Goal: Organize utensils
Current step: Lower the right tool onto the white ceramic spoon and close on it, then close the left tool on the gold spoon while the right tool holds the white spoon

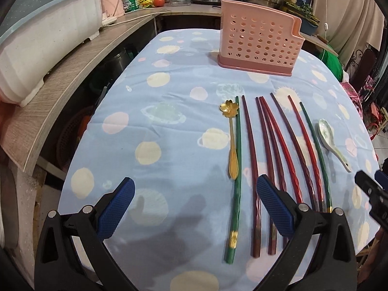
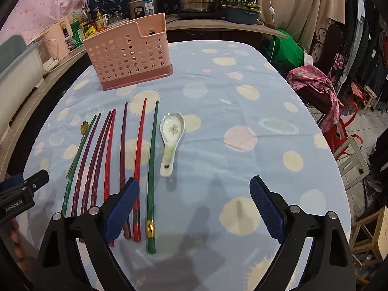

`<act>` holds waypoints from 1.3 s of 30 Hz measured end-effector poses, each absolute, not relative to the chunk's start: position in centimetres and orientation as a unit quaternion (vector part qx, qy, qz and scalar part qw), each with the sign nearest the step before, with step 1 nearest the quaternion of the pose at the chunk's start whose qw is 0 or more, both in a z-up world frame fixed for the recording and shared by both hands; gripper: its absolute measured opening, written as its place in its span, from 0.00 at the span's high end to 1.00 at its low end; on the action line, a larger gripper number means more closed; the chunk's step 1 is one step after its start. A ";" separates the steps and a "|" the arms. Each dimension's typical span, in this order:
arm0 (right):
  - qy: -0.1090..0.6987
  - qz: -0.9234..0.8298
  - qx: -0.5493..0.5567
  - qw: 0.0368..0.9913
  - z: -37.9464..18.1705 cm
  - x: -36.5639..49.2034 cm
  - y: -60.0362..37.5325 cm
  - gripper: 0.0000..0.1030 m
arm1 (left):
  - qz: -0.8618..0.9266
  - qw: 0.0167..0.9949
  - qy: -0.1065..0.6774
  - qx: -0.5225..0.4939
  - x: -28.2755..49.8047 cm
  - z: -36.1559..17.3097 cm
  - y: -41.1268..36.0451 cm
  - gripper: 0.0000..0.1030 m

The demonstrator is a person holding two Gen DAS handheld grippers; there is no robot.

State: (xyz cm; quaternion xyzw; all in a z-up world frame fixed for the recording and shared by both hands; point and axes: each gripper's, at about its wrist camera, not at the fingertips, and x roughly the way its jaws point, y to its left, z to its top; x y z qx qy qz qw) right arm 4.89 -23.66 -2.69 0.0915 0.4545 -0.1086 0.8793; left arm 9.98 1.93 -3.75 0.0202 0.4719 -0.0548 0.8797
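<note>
Centrally, perforated pink plastic holder [image 1: 259, 41], slender lacquered chopsticks [image 1: 274, 160], glossy ceramic spoon [image 2: 171, 138]

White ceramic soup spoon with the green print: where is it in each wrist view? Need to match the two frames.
Left wrist view: the white ceramic soup spoon lies right of centre, at the right end of the chopstick row, beside a green chopstick.
Right wrist view: it lies just left of centre, right of that same chopstick.
Shared landmark: the pink perforated plastic utensil holder stands upright on the table beyond the row in both.
</note>
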 end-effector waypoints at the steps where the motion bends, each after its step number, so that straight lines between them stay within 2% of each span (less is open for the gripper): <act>1: 0.457 -0.104 0.099 0.877 -2.9 5.6 -23.9 0.25 | -0.055 0.879 0.473 0.022 10.3 -3.8 1.8 0.07; 3: 0.462 -0.093 0.119 0.874 -3.4 6.8 -24.4 0.39 | -0.054 0.878 0.475 0.024 10.8 -4.0 1.8 0.07; 6: 0.469 -0.085 0.141 0.868 -4.2 8.2 -24.9 0.54 | -0.052 0.876 0.479 0.023 11.4 -4.3 1.9 0.07; 10: 0.479 -0.072 0.150 0.862 -5.3 9.3 -24.8 0.69 | -0.050 0.873 0.485 0.019 11.9 -4.7 2.3 0.07; 12: 0.488 -0.067 0.154 0.857 -6.0 9.6 -24.8 0.80 | -0.050 0.871 0.489 0.017 12.1 -5.0 2.5 0.07; 15: 0.495 -0.061 0.158 0.852 -6.7 9.7 -24.6 0.87 | -0.053 0.869 0.492 0.015 12.3 -5.2 2.4 0.07; 22: 0.485 -0.061 0.150 0.859 -7.1 9.2 -24.1 0.89 | -0.065 0.865 0.498 0.016 13.0 -6.0 1.8 0.08; 28: 0.485 -0.063 0.152 0.859 -7.1 9.1 -24.2 0.89 | -0.068 0.862 0.503 0.017 14.0 -6.9 1.7 0.19; 39: 0.485 -0.070 0.145 0.860 -7.1 9.1 -23.9 0.89 | -0.063 0.861 0.504 0.022 15.0 -7.8 1.7 0.20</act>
